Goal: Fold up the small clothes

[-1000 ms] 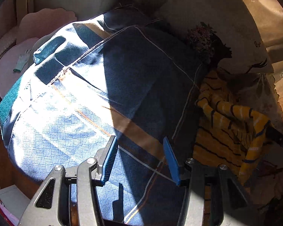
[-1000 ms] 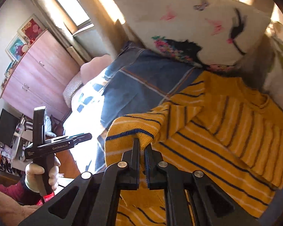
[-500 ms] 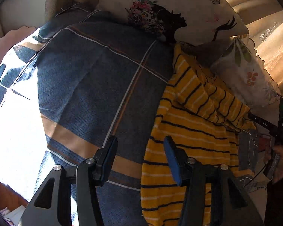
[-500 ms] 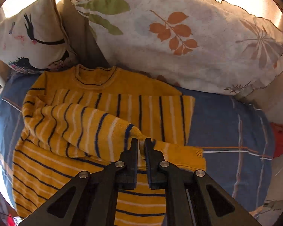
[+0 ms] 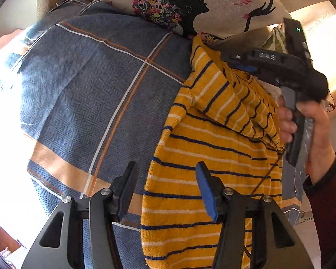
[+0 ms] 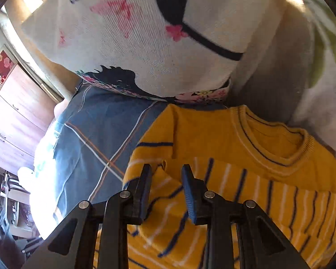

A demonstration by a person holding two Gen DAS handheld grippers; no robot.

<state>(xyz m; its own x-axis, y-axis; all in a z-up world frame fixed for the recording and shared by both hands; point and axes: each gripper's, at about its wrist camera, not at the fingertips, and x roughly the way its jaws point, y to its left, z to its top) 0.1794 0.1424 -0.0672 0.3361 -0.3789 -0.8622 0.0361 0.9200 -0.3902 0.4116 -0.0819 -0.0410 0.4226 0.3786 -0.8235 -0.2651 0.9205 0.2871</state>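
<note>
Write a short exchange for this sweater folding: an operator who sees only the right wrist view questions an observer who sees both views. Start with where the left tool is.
Operator: Where is the left tool?
Observer: The left tool hangs over the side edge of the sweater, low on the body. One finger is above the blanket, the other above the sweater.
Operator: Is it gripping anything?
Observer: No. Its jaws stand wide apart, with nothing held between them.
</note>
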